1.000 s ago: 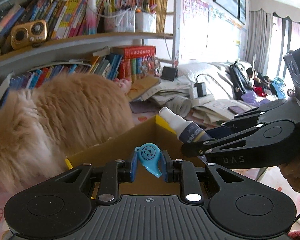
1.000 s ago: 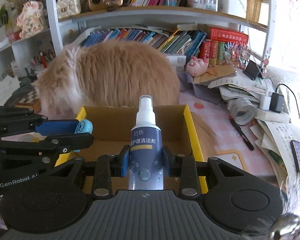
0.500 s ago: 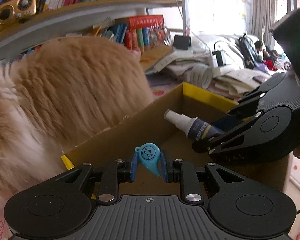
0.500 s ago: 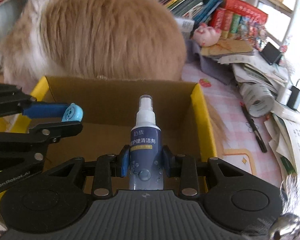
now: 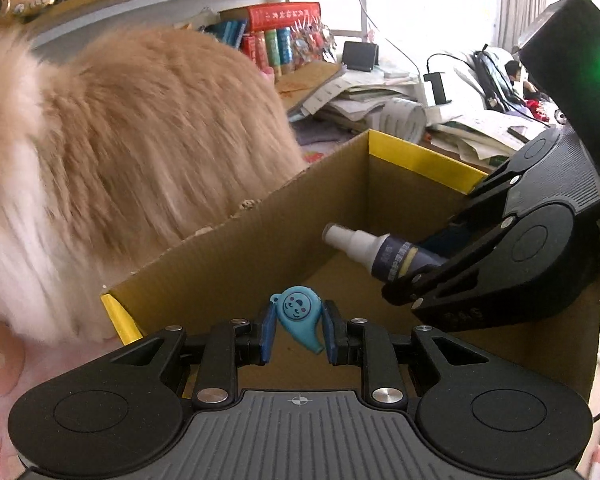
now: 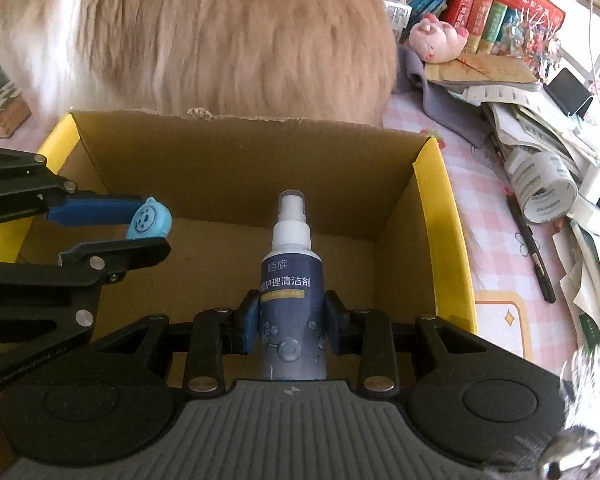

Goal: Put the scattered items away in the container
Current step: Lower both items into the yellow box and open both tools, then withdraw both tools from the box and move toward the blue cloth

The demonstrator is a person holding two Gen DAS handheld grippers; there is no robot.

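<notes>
Left wrist view: left hand-held gripper [image 5: 296,330], jaws just easing apart, pads still touching the blue whistle [image 5: 299,317] at lower centre over the cardboard box [image 5: 236,248]. Right hand-held gripper [image 6: 292,328] clamps the spray bottle [image 6: 292,280] above the box's interior.

Left gripper [image 5: 298,336] fingers [image 5: 267,334] flank blue whistle [image 5: 300,318] over cardboard box [image 5: 236,248].

Left hand-held gripper [image 5: 298,330] angled downward, jaws just easing apart (barely), right hand-held gripper [image 6: 291,326] steeper, clamped
</notes>
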